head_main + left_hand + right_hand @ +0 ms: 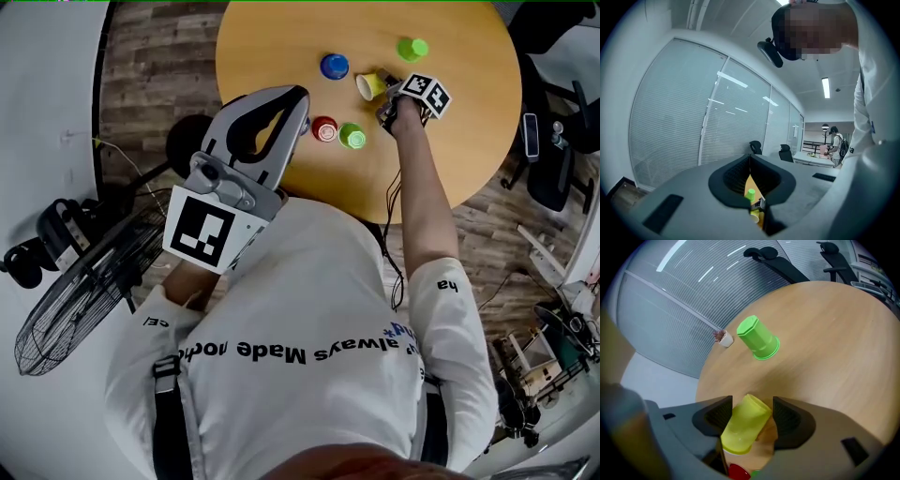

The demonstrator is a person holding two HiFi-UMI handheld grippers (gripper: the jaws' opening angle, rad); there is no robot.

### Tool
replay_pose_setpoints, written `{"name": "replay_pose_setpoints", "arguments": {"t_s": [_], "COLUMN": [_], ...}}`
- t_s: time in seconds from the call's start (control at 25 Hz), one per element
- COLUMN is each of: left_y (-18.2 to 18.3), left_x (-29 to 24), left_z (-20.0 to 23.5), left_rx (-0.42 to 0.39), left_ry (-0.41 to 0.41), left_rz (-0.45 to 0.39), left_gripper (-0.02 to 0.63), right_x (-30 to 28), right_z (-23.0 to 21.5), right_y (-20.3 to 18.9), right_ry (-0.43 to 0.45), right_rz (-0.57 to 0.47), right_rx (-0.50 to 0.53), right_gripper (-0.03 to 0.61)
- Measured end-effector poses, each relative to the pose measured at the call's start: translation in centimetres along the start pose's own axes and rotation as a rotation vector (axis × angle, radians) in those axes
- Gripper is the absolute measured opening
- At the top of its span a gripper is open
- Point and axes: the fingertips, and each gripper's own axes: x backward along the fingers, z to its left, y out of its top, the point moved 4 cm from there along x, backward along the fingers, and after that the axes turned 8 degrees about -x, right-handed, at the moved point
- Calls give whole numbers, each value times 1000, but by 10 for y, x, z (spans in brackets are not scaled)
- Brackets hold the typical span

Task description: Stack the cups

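Looks barely begun: five cups (335,66) loose on the bench (469,141), yellow cup (740,427) tipped between spread right hand-held gripper (752,409) jaws, left hand-held gripper (295,98) pressed together, empty.

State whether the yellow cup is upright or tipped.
Tipped. The yellow cup shows its open mouth sideways in the head view and slants between the open jaws of the right gripper.

The person is wearing a white short-sleeved T-shirt (309,375) printed with black lettering, with dark straps (170,412) running over it. The pale grey, black-padded left gripper (298,97) is carrying a white cube (208,228) of black square markers.
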Motion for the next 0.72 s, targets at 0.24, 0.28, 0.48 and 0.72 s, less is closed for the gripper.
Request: {"name": "replay_pose_setpoints", "arguments": {"t_s": [0.24,0.28,0.48,0.72], "left_y": [-2,-2,-3,-1], "left_x": [2,3,7,6], "left_z": [3,5,8,3], "left_rx": [8,5,-14,-9], "left_ry": [17,18,15,7], "left_rz": [9,6,1,-2], "left_gripper": [24,24,23,23], "right_x": [-5,-4,5,8], "right_z": [0,1,-8,-17], "right_y": [-4,-4,-13,-21], "right_ry": [-7,-9,-15,7], "right_rz": [29,25,36,47], "right_rx": [-28,-25,-125,-227], "right_gripper": [273,272,289,302]}}
